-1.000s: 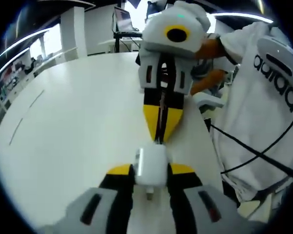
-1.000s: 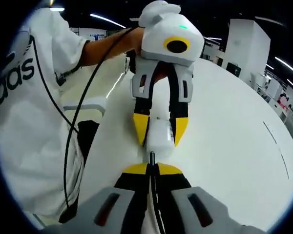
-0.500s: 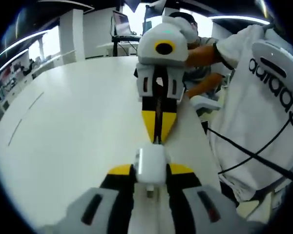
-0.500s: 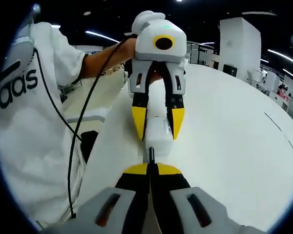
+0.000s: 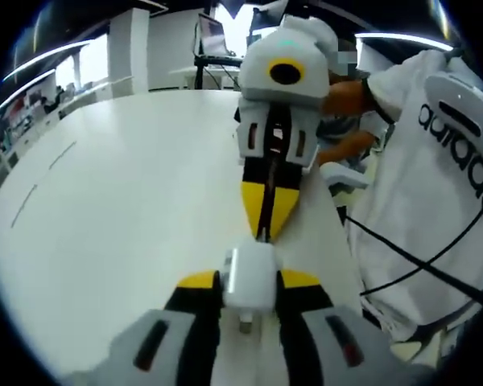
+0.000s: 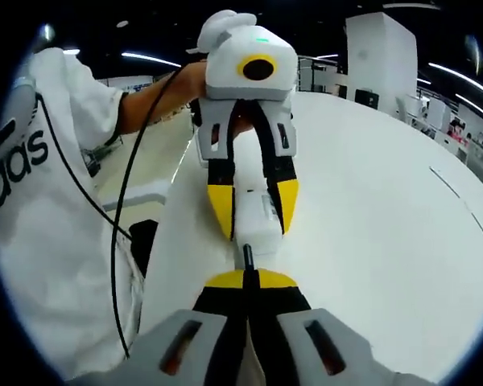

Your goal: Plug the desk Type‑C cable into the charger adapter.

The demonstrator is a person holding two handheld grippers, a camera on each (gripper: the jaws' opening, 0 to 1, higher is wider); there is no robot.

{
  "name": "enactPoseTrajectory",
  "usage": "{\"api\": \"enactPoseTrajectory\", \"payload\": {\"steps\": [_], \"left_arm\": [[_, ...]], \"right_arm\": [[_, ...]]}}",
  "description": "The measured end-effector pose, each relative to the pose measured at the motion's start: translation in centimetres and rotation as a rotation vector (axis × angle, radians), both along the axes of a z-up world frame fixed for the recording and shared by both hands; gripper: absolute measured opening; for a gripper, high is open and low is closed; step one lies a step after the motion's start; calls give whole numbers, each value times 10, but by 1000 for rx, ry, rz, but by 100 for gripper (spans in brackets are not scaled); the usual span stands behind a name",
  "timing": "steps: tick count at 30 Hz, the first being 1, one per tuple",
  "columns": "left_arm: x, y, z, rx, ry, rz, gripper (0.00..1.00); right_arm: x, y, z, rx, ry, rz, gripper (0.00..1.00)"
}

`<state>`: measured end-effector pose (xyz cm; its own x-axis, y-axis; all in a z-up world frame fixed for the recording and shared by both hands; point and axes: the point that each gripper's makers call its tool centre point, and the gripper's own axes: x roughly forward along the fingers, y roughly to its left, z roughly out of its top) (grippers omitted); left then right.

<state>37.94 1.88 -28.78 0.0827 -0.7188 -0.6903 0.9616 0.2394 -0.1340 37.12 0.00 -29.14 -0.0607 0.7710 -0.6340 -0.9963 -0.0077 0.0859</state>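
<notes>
Not much has shifted in the last second: your left gripper [image 5: 249,281] keeps pinching the white adapter [image 5: 249,277], your right gripper [image 6: 245,280] stays clamped on the cable plug [image 6: 246,256], nosing in from 12 o'clock (seated? can't tell).

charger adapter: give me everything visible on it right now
The charger adapter is a small white block with rounded edges that looks like glossy plastic. It is held above the white table, clamped between the yellow-tipped jaws of the left gripper. In the left gripper view a short metal stub sticks out of its near end. The right gripper presses the black Type-C cable plug against its opposite end; whether the plug is fully seated cannot be told.
</notes>
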Motion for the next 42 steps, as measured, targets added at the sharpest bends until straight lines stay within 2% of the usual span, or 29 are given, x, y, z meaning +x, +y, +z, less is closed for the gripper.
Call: {"api": "enactPoseTrajectory", "payload": {"steps": [13,16,19,23,25,31,34,38,42], "left_arm": [[-4,-5,-1,-33,-7,-1,26],[-3,-4,-1,-51,-5,14,27],[-2,-3,0,-68,-3,25,27],[-1,-2,1,-74,-11,21,27],[-1,-2,4,-88,-16,28,28],[-2,2,6,-70,-48,28,36],[-3,3,8,-68,-65,36,36],[-5,0,10,-83,-79,45,34],[-2,2,10,-86,-76,53,32]], "right_arm": [[-5,2,0,-9,-10,-3,0],[-6,1,1,22,-31,2,1],[-2,2,1,56,-134,53,3],[-7,1,1,86,-142,45,7],[-5,0,1,103,-121,26,11],[-3,-10,16,137,-162,-1,14],[0,-24,27,141,-201,-17,14],[5,-55,37,128,-239,-59,13],[14,-101,39,76,-254,-143,13]]}}
